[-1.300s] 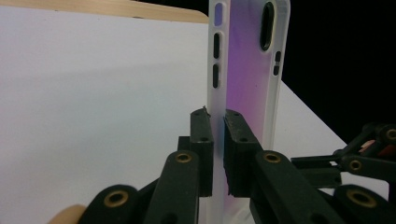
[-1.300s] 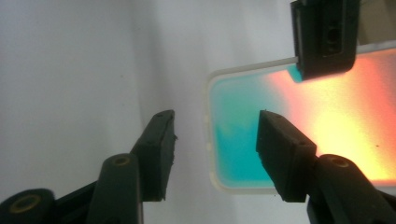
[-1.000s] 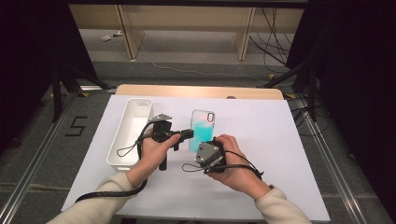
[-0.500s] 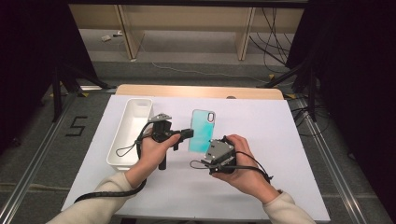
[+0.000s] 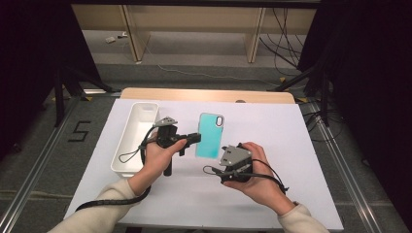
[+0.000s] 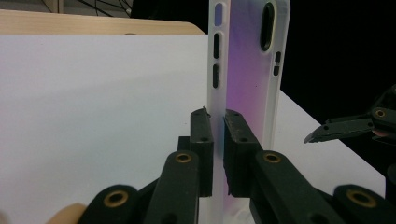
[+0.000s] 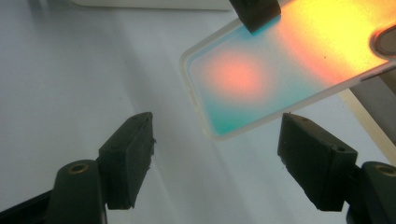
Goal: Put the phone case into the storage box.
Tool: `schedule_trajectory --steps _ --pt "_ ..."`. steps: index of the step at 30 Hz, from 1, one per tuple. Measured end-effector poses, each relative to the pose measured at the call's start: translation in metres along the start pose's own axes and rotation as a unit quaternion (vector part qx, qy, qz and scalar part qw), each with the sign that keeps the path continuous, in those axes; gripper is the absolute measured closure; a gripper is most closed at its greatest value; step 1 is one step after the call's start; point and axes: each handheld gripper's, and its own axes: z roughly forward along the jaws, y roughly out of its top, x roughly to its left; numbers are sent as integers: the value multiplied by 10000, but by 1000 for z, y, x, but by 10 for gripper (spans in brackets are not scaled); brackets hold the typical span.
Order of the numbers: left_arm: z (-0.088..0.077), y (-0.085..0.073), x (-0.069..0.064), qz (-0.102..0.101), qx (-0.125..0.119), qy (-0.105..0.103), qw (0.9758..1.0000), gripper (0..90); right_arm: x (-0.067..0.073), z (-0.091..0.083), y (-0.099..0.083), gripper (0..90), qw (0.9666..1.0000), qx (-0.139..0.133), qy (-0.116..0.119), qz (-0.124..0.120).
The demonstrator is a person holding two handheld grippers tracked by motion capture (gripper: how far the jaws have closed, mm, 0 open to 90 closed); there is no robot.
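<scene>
White sheeting covers the worktop [image 5: 291, 160], with a strip of bare wood along its far edge and dark curtains at both sides of the room. Cables trail over the grey floor beyond.

On the left part of the worktop sits a long white tray [image 5: 133, 138], its length running away from the person.

The left tool [image 5: 193, 138], held in the person's left hand [image 5: 156, 156], is clenched on the long edge of a phone case [image 5: 212, 135]. In the high view the case shows teal, lying just right of the tray with its camera cutout at the far right corner. In the left gripper view the two black jaws pinch the frosted side wall of the phone case [image 6: 243, 79] low down, so it stands edge-on above them, button slots along the rim and the camera cutout near the top; its back looks pale purple there.

The right tool [image 5: 224, 154], in the right hand [image 5: 252, 174], sits near the case's near right corner, apart from it. In the right gripper view its jaws are spread wide around nothing, the right tool [image 7: 217, 161] looking at the near end of the phone case [image 7: 280, 70], which shows orange and teal patches. A jaw tip of the left tool [image 7: 254, 14] grips the case's upper edge there. Whether the case rests on the sheet or is lifted I cannot tell.
</scene>
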Motion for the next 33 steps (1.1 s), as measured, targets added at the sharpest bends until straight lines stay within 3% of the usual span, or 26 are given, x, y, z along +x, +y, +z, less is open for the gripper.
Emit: schedule_trajectory --steps 22,33 --pt "-21 6 2 110 -190 -34 9998 832 -5 -10 -18 265 9986 -183 -117 485" --pt "-35 7 6 106 -284 -12 9995 832 -6 -14 -25 251 9979 -270 -203 550"
